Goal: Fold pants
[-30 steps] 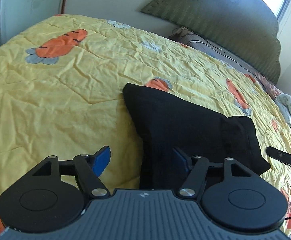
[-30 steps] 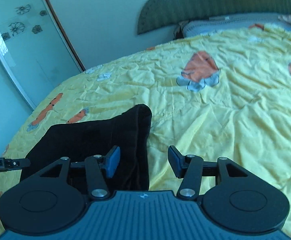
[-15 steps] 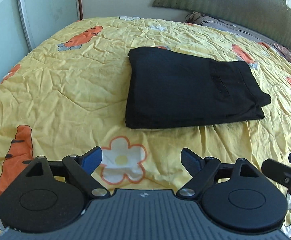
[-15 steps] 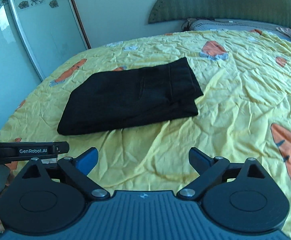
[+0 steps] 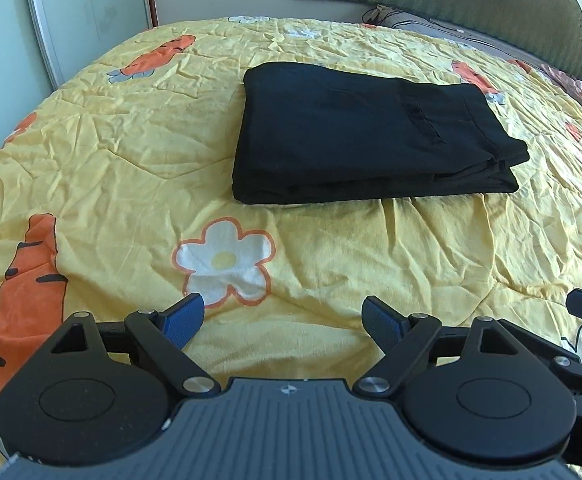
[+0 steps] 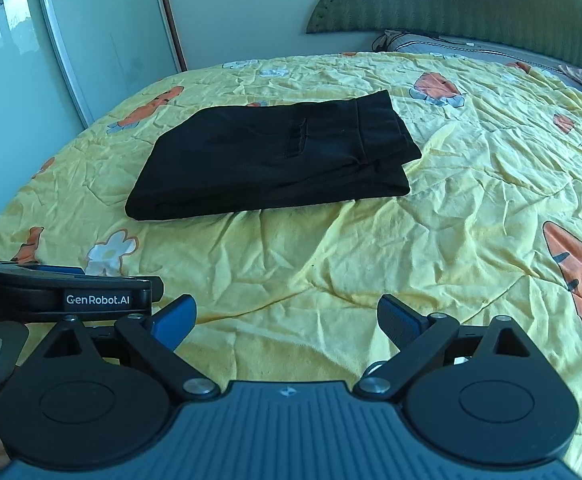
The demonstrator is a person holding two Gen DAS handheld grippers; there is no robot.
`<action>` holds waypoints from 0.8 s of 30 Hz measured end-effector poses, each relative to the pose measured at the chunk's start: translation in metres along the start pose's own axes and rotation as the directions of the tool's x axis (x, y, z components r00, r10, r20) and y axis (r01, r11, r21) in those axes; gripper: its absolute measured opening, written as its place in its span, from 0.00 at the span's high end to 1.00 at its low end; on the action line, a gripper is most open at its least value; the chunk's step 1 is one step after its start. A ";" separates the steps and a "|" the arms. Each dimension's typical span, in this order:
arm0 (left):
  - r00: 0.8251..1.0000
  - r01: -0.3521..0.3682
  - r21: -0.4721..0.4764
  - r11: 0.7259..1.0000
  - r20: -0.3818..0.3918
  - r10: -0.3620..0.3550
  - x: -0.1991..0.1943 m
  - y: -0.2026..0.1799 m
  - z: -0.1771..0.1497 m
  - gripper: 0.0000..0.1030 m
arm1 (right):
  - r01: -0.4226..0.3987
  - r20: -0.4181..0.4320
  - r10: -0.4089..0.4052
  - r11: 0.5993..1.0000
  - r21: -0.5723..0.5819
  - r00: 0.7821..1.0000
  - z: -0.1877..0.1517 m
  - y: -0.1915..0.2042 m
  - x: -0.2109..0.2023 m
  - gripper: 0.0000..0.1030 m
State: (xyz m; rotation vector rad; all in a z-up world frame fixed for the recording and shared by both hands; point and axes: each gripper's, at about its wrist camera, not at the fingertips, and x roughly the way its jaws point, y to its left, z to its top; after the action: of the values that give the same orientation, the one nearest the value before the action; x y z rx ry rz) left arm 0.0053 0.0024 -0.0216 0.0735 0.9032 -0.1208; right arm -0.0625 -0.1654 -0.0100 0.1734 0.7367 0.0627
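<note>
Neatly folded into a flat rectangle, the black pants point(image 5: 367, 140) point(image 6: 275, 160) lie on the bed's yellow carrot-print quilt point(image 5: 111, 168) point(image 6: 471, 208). From the left tool point(image 5: 283, 318) they sit toward 12 o'clock, well apart; from the right tool point(image 6: 287, 320), toward 11 o'clock, also well apart. Both tools hover over the quilt with jaws spread wide, holding nothing. A green headboard point(image 6: 471, 4) stands beyond.

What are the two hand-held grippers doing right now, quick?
Left hand-held gripper: open, holding nothing.
Right hand-held gripper: open, holding nothing.
Both are clear of the black pants.
</note>
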 end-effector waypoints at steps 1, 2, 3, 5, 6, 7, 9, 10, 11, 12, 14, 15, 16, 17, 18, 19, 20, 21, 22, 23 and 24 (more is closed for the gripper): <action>1.000 0.000 0.000 1.000 0.000 0.000 -0.001 0.000 0.000 0.15 | 0.000 -0.001 0.000 1.000 -0.001 1.000 0.000 0.000 0.000 0.05; 1.000 0.000 0.000 1.000 -0.001 0.000 -0.001 0.000 -0.001 0.15 | 0.000 -0.001 0.000 1.000 -0.001 1.000 -0.001 0.001 0.000 0.05; 1.000 0.001 0.000 1.000 -0.002 -0.001 -0.001 0.000 -0.001 0.15 | 0.000 -0.002 0.000 1.000 -0.003 1.000 -0.001 0.001 0.000 0.05; 1.000 0.003 -0.001 1.000 -0.004 -0.003 -0.001 0.000 -0.002 0.15 | -0.004 -0.004 0.004 1.000 -0.007 1.000 -0.002 0.002 0.000 0.05; 1.000 0.002 0.000 1.000 -0.006 -0.002 -0.001 0.000 -0.002 0.15 | -0.003 -0.006 0.003 1.000 -0.008 1.000 -0.002 0.002 0.001 0.05; 1.000 0.003 0.001 1.000 -0.007 -0.003 -0.001 0.000 -0.002 0.15 | -0.003 -0.006 0.003 1.000 -0.008 1.000 -0.002 0.002 0.001 0.05; 1.000 0.001 0.004 1.000 -0.008 -0.001 -0.002 -0.001 -0.003 0.15 | -0.004 -0.008 0.004 1.000 -0.006 1.000 -0.003 0.002 0.001 0.05; 1.000 -0.001 0.006 1.000 -0.009 0.001 -0.001 -0.001 -0.003 0.14 | -0.003 -0.007 0.003 1.000 -0.005 1.000 -0.003 0.002 0.001 0.05; 1.000 -0.002 0.007 1.000 -0.010 0.002 -0.001 -0.001 -0.003 0.14 | -0.002 -0.006 0.002 1.000 -0.003 1.000 -0.003 0.001 0.000 0.05; 1.000 -0.002 0.008 1.000 -0.012 0.002 -0.001 -0.002 -0.003 0.14 | 0.000 -0.005 0.000 1.000 -0.002 1.000 -0.003 0.001 0.000 0.05; 1.000 -0.004 0.010 1.000 -0.014 0.004 -0.001 -0.002 -0.004 0.14 | 0.003 -0.002 -0.003 1.000 -0.002 1.000 -0.003 0.000 -0.001 0.05; 1.000 -0.006 0.012 1.000 -0.014 0.006 -0.001 -0.002 -0.004 0.14 | 0.005 -0.002 -0.005 1.000 -0.001 1.000 -0.003 0.000 -0.001 0.05; 1.000 -0.008 0.014 1.000 -0.014 0.008 -0.001 -0.002 -0.004 0.14 | 0.007 -0.002 -0.007 1.000 -0.001 1.000 -0.003 -0.001 -0.001 0.05; 1.000 -0.010 0.016 1.000 -0.013 0.010 -0.001 -0.002 -0.004 0.14 | 0.009 -0.003 -0.009 1.000 0.000 1.000 -0.003 -0.001 -0.001 0.05; 1.000 -0.012 0.017 1.000 -0.014 0.012 0.000 -0.003 -0.005 0.14 | 0.011 -0.004 -0.011 1.000 0.002 1.000 -0.003 -0.002 -0.001 0.05; 1.000 -0.013 0.017 1.000 -0.014 0.013 0.000 -0.002 -0.005 0.14 | 0.012 -0.005 -0.012 1.000 0.003 1.000 -0.003 -0.002 -0.001 0.05; 1.000 -0.013 0.017 1.000 -0.015 0.013 0.000 -0.002 -0.005 0.14 | 0.013 -0.005 -0.013 1.000 0.003 1.000 -0.003 -0.002 -0.001 0.05; 1.000 -0.014 0.018 1.000 -0.015 0.014 0.000 -0.002 -0.005 0.14 | 0.014 -0.005 -0.014 1.000 0.003 1.000 -0.004 -0.003 -0.002 0.05; 1.000 -0.015 0.019 1.000 -0.015 0.015 0.000 -0.002 -0.005 0.14 | 0.014 -0.005 -0.014 1.000 0.003 1.000 -0.004 -0.003 -0.002 0.05; 1.000 -0.016 0.020 1.000 -0.014 0.016 0.000 -0.002 -0.005 0.14 | 0.014 -0.004 -0.014 1.000 0.003 1.000 -0.004 -0.004 -0.002 0.05; 1.000 -0.017 0.021 1.000 -0.013 0.017 0.000 -0.002 -0.005 0.14 | 0.014 -0.005 -0.014 1.000 0.002 1.000 -0.004 -0.004 -0.002 0.05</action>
State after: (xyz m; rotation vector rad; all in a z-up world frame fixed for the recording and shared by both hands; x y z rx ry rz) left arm 0.0006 0.0008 -0.0246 0.1013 0.9148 -0.1136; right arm -0.0664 -0.1687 -0.0122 0.1702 0.7428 0.0491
